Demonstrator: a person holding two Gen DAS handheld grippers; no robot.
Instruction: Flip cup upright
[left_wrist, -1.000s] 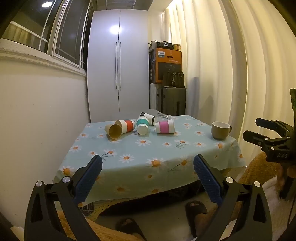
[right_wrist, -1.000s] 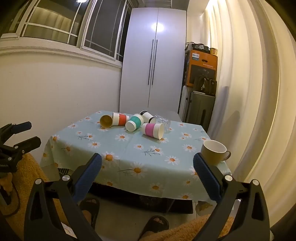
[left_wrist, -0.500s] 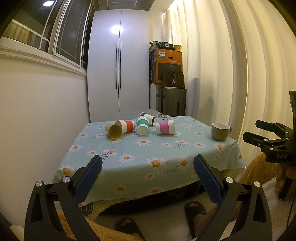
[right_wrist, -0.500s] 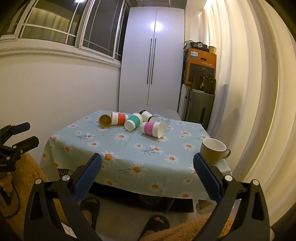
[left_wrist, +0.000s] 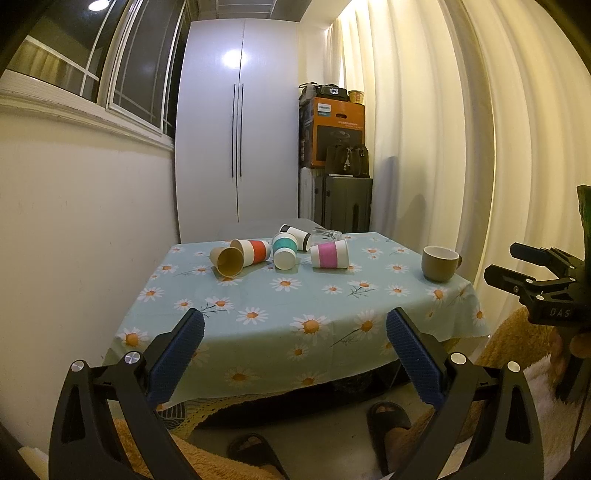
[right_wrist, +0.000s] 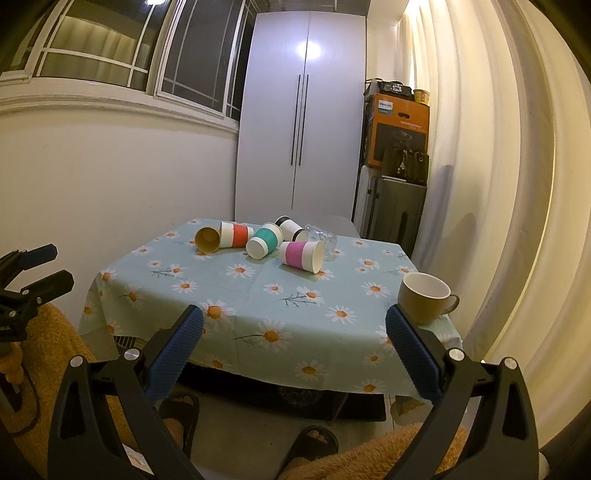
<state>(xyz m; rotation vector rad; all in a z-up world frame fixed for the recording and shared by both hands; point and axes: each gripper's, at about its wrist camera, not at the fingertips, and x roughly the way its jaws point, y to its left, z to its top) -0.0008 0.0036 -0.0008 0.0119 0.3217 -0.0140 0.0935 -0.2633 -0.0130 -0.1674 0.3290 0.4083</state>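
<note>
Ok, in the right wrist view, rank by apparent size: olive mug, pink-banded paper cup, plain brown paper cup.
1. Olive ceramic mug, largest, though it is nearest the camera.
2. Pink-banded white paper cup.
3. Plain brown paper cup, smallest, seen mouth-on and farther back.

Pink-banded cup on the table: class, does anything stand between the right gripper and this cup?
Nothing visible does. The right gripper is open, short of the table's near edge, and only bare tablecloth lies between it and the pink-banded cup. The mug stands off to the right; the teal-banded cup lies just behind and left.
</note>
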